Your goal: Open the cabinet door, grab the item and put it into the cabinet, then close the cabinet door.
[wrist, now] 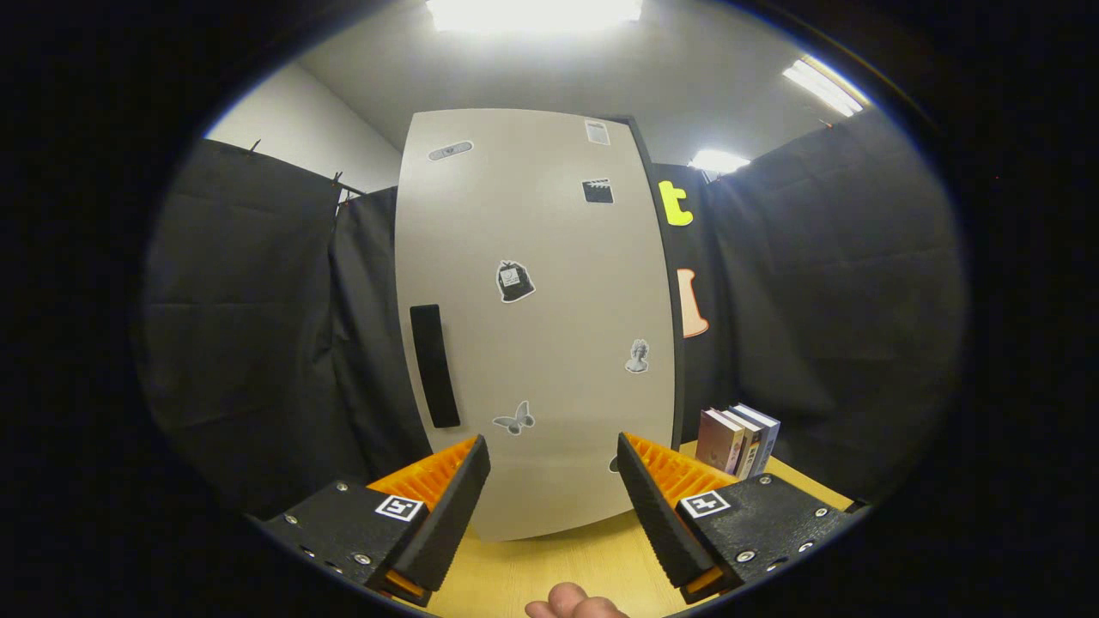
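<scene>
A tall beige cabinet (532,326) stands on the wooden table (549,562) straight ahead of me, its door shut and dotted with small stickers. A black vertical handle (434,366) sits along the door's left side. My gripper (554,481) is open, its orange-and-black fingers (446,498) spread wide with nothing between them, a short way in front of the door's lower part. The handle lies just above and beyond my left finger. A few upright books (738,439) stand on the table to the right of the cabinet, beyond my right finger.
Black cloth walls close in the booth on both sides and behind the cabinet. A fingertip of the person's hand (573,602) shows below, between the fingers. Bare tabletop stretches between me and the cabinet.
</scene>
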A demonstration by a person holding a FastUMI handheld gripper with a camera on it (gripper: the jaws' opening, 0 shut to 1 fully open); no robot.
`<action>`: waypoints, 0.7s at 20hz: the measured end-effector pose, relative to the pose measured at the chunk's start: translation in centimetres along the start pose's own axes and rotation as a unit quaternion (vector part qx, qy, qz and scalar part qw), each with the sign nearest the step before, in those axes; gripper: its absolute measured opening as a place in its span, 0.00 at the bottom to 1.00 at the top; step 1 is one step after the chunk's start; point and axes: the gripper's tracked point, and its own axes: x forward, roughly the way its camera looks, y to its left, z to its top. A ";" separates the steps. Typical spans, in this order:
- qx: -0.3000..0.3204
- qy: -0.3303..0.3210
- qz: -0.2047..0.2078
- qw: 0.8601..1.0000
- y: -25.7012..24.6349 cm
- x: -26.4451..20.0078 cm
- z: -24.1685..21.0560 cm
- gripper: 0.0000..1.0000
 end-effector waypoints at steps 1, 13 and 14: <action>-0.001 0.003 -0.001 1.000 -0.1 0.0 -0.1 0.93; 0.002 -0.007 -0.022 1.000 -0.5 -1.1 1.2 0.92; 0.001 -0.010 -0.022 1.000 -0.4 -1.2 1.4 0.91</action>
